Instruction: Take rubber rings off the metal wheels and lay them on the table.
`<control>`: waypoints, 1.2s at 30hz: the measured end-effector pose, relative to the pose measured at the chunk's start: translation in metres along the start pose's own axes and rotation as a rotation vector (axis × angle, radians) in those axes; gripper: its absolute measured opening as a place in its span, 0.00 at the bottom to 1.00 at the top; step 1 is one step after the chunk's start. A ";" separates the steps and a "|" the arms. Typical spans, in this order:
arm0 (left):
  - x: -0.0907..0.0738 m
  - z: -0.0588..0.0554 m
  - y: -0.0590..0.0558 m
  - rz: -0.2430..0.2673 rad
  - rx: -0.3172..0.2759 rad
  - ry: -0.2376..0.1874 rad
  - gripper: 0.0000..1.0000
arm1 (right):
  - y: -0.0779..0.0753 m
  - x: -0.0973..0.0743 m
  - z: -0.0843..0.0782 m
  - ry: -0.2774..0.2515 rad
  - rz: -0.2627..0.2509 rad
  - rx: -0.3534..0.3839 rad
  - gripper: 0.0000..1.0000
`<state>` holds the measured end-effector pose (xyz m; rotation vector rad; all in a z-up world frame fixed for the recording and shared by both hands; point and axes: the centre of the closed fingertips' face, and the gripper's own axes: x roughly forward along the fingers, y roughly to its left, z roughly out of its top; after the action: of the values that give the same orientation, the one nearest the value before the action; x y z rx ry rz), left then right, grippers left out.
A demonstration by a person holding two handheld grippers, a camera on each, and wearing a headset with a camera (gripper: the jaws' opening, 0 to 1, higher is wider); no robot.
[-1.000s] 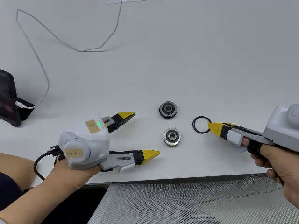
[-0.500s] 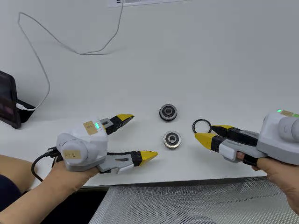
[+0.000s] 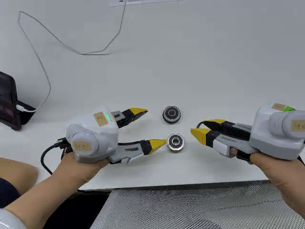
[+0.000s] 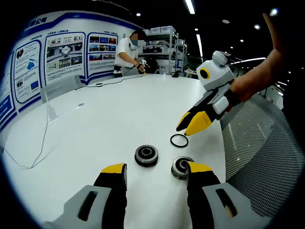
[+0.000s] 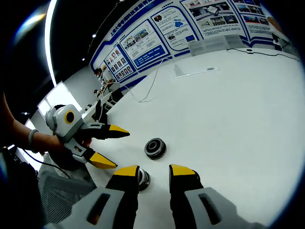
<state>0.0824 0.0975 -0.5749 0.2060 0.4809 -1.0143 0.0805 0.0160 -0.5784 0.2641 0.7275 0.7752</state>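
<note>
Compared with a second ago, the left gripper [image 3: 148, 127] is sitting further forward, its nearer yellow tip now just beside the near wheel [image 3: 175, 141]. The right gripper [image 3: 205, 128] is standing further in from the right and hovering over the rubber ring [image 4: 171, 141], where before its tips were pointing at the ring from the side. Both wheels and the ring are lying where they were. Both hands are holding the grippers low and roughly level, tips pointing inward toward each other. The left gripper's jaws are standing wide apart with nothing between them, bracketing the near wheel and the far wheel [image 3: 171, 114] in the left gripper view. The right gripper's jaws are also parted and holding nothing. The ring is lying flat on the white table [image 3: 214, 62], apart from both wheels, just under the right gripper's tips. A grey cable [image 3: 47, 81] is trailing across the table to a dark device [image 3: 7, 100] at its left edge. Blue wall posters [image 4: 62, 52] are lining the room behind.
</note>
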 end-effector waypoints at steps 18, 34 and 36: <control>0.025 0.006 0.008 -0.013 0.045 0.035 0.33 | 0.000 0.016 0.006 -0.007 0.002 0.041 0.15; 0.049 0.010 0.012 -0.026 0.073 0.079 0.22 | -0.001 0.019 0.003 -0.004 0.000 0.067 0.12; 0.050 0.007 0.013 -0.026 0.085 0.099 0.20 | -0.002 0.019 0.003 -0.006 -0.001 0.070 0.12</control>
<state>0.1178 0.0631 -0.5932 0.3280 0.5317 -1.0542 0.0929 0.0286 -0.5862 0.3290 0.7497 0.7484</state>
